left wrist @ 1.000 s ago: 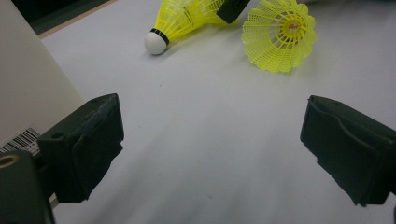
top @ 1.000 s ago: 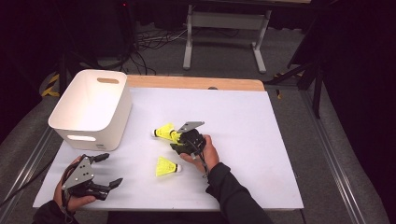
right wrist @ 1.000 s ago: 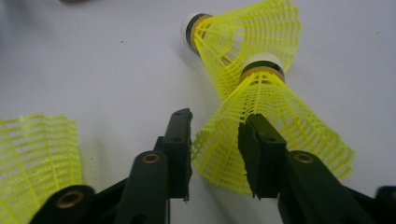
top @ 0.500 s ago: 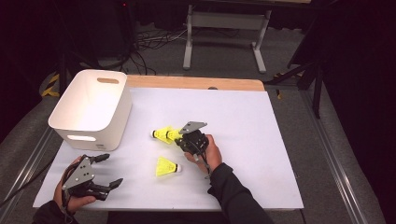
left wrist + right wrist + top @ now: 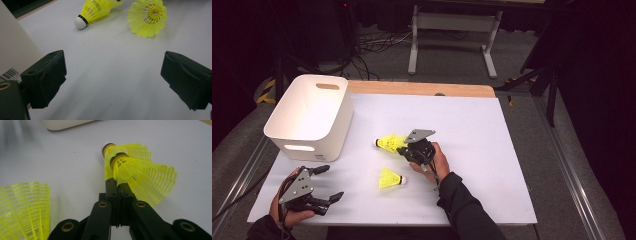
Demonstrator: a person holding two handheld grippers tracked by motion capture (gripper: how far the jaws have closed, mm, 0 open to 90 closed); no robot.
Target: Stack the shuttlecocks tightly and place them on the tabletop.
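Held shuttlecock (image 5: pixel 388 143): yellow, lay mid-frame, skirt pinched, white cork pointing left.
Free shuttlecock (image 5: pixel 390 179): yellow, on side, just below.

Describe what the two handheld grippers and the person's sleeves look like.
Both grippers are black. The left gripper and right gripper each carry a grey three-cornered plate. Brass-coloured rivets dot the right one's linkage. The jaw pads are blocky and black. The sleeve is dark.

No words, brand names or numbers can be read. The only marking is a barcode sticker (image 5: pixel 9 74) on the wall of the white bin (image 5: pixel 15 53), seen at the left edge of the left gripper view; any digits beneath its bars are too small and cropped to make out.
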